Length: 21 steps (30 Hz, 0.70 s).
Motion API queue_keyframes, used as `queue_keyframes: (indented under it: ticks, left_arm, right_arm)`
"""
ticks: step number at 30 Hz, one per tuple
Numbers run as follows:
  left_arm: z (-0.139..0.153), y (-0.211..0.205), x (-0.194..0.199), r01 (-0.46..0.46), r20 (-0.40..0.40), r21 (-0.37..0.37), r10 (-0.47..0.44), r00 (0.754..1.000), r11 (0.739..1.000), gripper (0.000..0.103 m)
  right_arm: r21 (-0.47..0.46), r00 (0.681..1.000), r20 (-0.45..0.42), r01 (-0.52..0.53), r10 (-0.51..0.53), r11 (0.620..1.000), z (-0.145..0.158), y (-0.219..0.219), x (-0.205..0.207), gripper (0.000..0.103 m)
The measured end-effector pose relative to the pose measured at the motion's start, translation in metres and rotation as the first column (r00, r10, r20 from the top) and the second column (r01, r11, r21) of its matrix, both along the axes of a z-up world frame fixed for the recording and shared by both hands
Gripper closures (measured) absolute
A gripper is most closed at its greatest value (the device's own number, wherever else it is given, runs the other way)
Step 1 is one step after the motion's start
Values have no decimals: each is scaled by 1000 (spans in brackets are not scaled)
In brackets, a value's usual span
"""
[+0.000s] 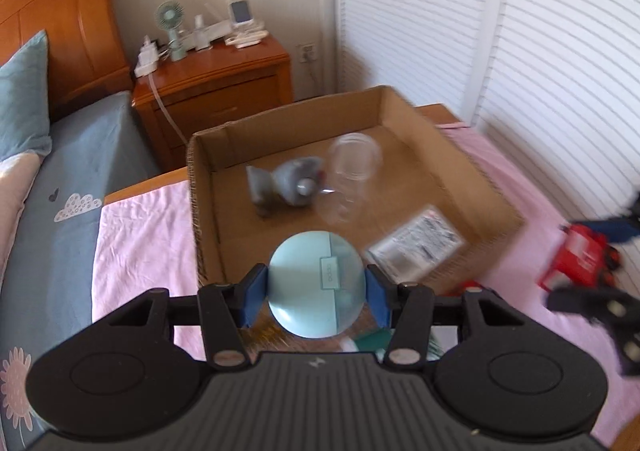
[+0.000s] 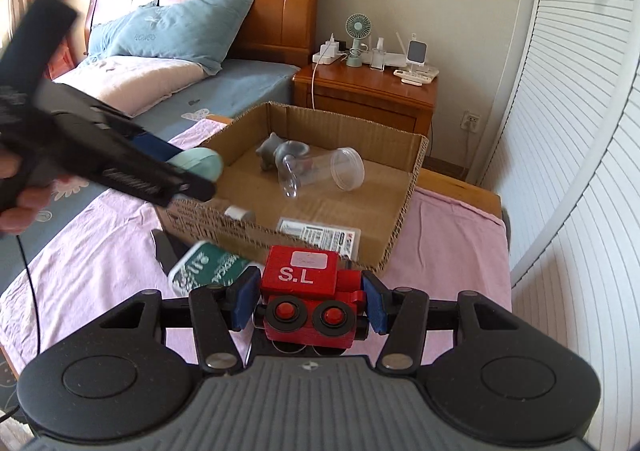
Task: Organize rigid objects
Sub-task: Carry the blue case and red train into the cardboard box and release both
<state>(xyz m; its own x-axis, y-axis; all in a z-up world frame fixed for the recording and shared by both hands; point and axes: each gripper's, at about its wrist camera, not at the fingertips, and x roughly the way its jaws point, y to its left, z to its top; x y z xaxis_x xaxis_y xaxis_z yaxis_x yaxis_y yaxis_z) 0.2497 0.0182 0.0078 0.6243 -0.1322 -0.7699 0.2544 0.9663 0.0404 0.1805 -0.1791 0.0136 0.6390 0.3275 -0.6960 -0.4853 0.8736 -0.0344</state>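
Over the pink-clothed counter [image 2: 440,227], both claws carry loads toward the cardboard box [image 2: 400,187]: left claw [image 1: 316,291] clamps a pale blue round case [image 1: 316,287], right claw [image 2: 308,301] a red toy train [image 2: 310,295]. Next each must clear the rim and let go.

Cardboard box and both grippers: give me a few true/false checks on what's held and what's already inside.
1. The left gripper is shut on a round pale-blue case. True.
2. The right gripper is empty. False: it is shut on a red toy train marked S.L.
3. A clear plastic jar lies on its side in the cardboard box. True.
4. The grey figurine lies on the pink cloth. False: it is inside the box.
5. The green tin is in the box. False: it lies on the cloth in front of it.
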Motion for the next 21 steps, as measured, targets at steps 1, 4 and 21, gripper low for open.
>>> queue_keyframes:
  ticks: [1,4,21]
  left_arm:
    - [-4,2,7,-16,-3,3,16,1000,1000,51]
    - [-13,9,20,-47,-7,-6,47,999,999,51]
    - [11,22,-19,15,4,-12,-15,1000,1000,9]
  right_arm:
    - [0,1000,0,0,0,1000,0,2,2,44]
    - [0,1000,-6,2,-2,1000,-1,7,7,44]
    - [-16,999,-33,20,-20,1000,-2,33,56,44]
